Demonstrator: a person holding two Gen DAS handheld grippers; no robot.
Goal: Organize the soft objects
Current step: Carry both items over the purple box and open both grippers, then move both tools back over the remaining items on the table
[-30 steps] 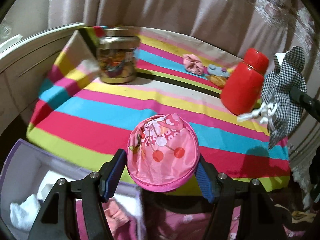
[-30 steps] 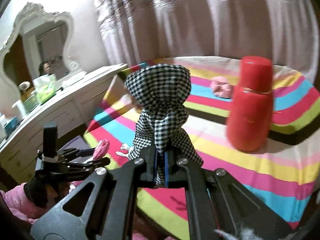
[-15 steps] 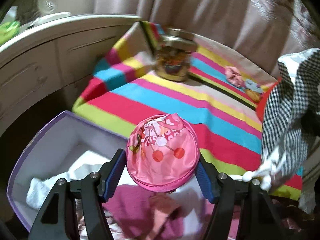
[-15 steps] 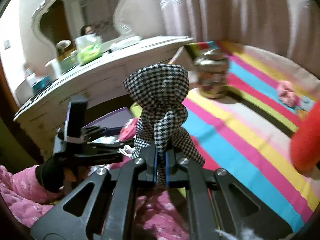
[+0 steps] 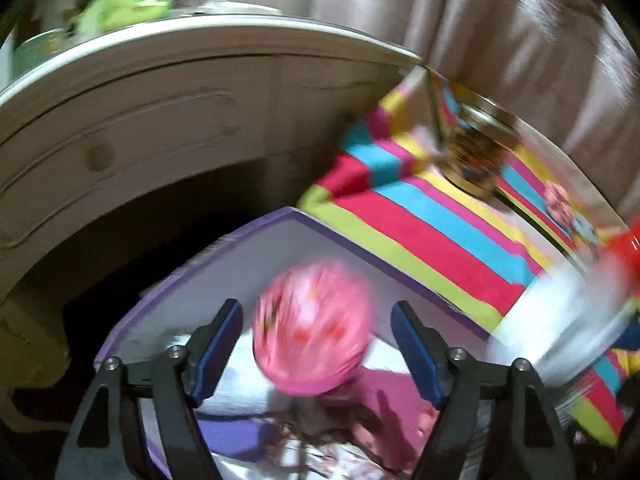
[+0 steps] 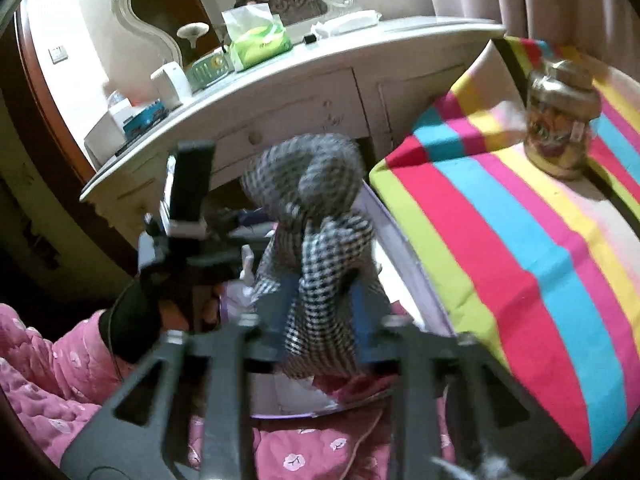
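Jar (image 6: 560, 120) on striped cloth (image 6: 520, 248) beside purple box (image 5: 320, 224) holding clothes; both grippers' jaws spread, pink pouch (image 5: 314, 340) and checked bag (image 6: 316, 240) blurred between.

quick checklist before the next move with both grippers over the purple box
1. Left gripper let go: ok. Its blue pads stand apart from the round pink fabric pouch, with gaps on both sides.
2. Pouch over the purple-rimmed storage box: ok. It shows blurred above the white interior.
3. Right gripper let go: ok. Its jaws stand apart, either side of the black-and-white checked cloth bag.
4. Checked bag free of the pads: cannot tell, the frame is blurred.
5. Checked bag over the box: ok, the box's rim shows beside it.
6. Glass jar with gold lid out of the way: ok, it stands back on the striped blanket.
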